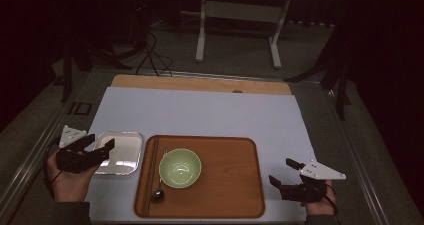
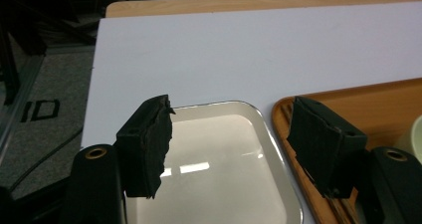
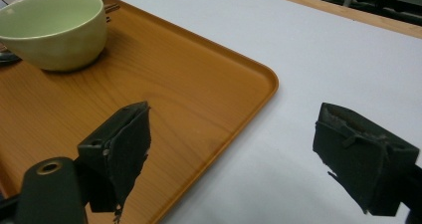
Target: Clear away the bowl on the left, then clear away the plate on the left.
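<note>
**Metal tray just beside the wooden one, both grippers empty**

Left gripper (image 1: 98,146) poised over the near-left edge of the shallow, rectangular, shiny metal tray (image 1: 127,152), jaws spread wide with nothing between them; in the left gripper view, bare pads (image 2: 149,149) hanging above the tray's empty bottom (image 2: 219,154). Tray flat on the pale grey table mat (image 1: 200,110), just beside the left rim of the rounded orange-brown wooden serving tray (image 1: 230,185). On that wooden tray: pale green ceramic bowl (image 1: 180,168), metal spoon (image 1: 158,192) and dark chopsticks (image 1: 148,177) at its left. Right gripper (image 1: 284,172) parked off the wooden tray's right edge, likewise released and empty.

Probably a placing or pick-up step around the metal tray. Next: either closing on its rim, or backing clear without nudging it.
</note>
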The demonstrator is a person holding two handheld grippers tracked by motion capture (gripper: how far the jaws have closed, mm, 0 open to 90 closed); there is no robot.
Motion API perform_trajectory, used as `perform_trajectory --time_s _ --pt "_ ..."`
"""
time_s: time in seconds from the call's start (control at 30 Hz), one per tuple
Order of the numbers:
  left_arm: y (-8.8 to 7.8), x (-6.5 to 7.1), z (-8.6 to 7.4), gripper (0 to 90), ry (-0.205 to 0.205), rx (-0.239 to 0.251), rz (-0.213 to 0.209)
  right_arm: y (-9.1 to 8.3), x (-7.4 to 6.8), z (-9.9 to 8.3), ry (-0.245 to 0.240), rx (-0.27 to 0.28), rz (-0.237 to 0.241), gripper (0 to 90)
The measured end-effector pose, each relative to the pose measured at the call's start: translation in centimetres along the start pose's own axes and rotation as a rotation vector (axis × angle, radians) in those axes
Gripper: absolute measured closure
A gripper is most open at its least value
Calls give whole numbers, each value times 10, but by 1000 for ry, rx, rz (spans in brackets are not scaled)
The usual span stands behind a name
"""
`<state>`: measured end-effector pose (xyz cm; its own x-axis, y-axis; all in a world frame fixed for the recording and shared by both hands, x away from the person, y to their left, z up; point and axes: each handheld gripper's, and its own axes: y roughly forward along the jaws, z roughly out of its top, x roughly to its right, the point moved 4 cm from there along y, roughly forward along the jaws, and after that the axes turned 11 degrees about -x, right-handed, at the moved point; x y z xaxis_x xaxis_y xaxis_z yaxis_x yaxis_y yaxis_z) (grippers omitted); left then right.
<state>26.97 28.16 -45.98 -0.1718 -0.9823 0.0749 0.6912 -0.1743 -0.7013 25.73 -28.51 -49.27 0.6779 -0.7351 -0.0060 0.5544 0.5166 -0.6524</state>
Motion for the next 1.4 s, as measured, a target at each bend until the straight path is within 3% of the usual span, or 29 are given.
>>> perform_trajectory --time_s 0.33,1.07,1.4 --pt "-3 -13 -2 332 -26 21 23 0 0 0 -2 -3 -1 145" --pt "15 -41 -19 323 -69 10 81 2 0 0 -4 -4 1 145" --pt "23 -50 -24 319 -82 6 80 4 -2 1 -12 -14 5 145"
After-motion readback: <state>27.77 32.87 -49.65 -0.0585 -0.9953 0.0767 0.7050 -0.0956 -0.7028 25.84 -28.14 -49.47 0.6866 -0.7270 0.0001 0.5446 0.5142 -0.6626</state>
